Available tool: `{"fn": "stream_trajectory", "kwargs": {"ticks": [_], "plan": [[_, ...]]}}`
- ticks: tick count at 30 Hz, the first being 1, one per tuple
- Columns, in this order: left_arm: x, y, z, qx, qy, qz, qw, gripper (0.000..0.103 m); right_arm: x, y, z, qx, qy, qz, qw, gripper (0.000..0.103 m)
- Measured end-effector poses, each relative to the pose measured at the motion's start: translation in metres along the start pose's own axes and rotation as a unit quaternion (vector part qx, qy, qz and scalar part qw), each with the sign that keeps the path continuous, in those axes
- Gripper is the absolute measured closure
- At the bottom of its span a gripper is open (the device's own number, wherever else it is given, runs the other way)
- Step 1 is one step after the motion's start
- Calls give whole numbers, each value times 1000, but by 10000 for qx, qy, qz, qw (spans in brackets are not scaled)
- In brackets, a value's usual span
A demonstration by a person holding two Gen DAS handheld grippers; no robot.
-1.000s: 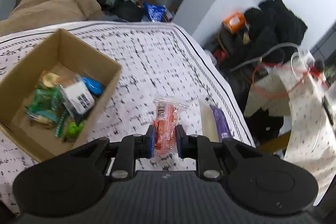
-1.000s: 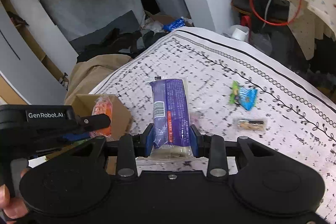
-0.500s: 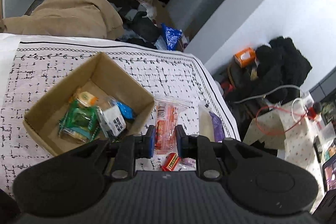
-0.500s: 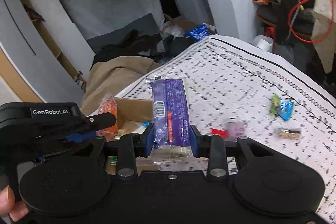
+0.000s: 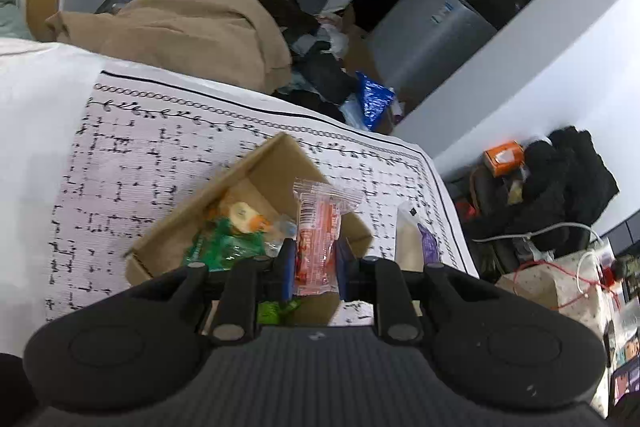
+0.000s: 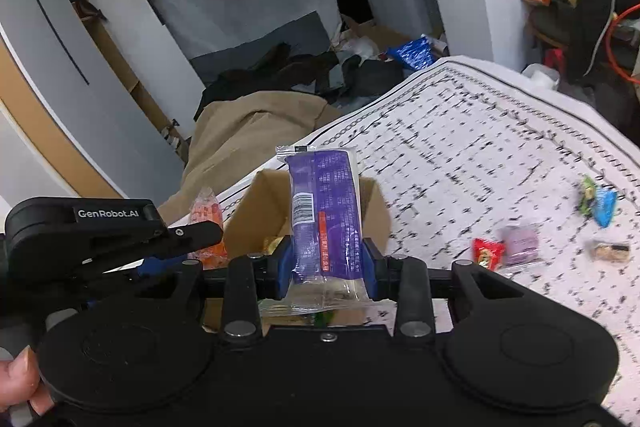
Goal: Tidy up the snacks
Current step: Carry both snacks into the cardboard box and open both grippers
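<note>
Both grippers are loaded and positioned at the cardboard box (image 5: 280,163), which sits on the desk under a patterned cloth (image 5: 160,155). The left gripper (image 5: 314,267) has its jaws clenched on an orange-red snack packet (image 5: 320,227), held upright over the box's near right portion. The right gripper (image 6: 326,267) has its jaws clamped on a purple snack bar (image 6: 324,211) in a clear-ended wrapper, also upright, in front of the box (image 6: 256,211) as that view shows it. In the right wrist view the left gripper (image 6: 200,231) appears just beside, at the box's left edge. The box already holds several items, among them a green packet (image 5: 224,247) and a round yellow-orange sweet (image 5: 244,215). Loose snacks remain on the cloth well apart from the box: a red sweet (image 6: 486,253), a blurred pinkish packet (image 6: 520,241), a green and blue wrapper (image 6: 598,201) and a small brown bar (image 6: 610,249). Judgement: the step in hand is delivery of two held snacks to the box; the task appears partly done. The next move calls for each packet to be centred above the open box and the jaws released, one gripper at a time to avoid crowding. The tall bar may catch the box wall if dropped off-centre.
</note>
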State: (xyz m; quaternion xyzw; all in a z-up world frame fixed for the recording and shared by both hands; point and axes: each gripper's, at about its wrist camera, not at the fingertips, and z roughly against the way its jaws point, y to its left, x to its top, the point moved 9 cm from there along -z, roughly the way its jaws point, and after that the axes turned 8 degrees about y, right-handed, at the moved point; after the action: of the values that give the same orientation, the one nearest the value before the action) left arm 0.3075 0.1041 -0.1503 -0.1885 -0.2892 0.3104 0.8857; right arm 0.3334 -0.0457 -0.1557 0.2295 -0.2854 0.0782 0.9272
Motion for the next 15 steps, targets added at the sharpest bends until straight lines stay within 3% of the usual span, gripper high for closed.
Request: {"fn": "stream_trajectory", "kwargs": {"ticks": [10,12,15], "plan": [[9,25,-12,263,83,305,9992,80,-9,16,-38,398,450,-193,9980,68],[9,27,-14,308,97,327,9989,79,-13,17,-44,400,534,-186,9976,60],[10,30,-17,438,103,333,9984,63,-15,14,-44,415,533,-205,9975,55]]}}
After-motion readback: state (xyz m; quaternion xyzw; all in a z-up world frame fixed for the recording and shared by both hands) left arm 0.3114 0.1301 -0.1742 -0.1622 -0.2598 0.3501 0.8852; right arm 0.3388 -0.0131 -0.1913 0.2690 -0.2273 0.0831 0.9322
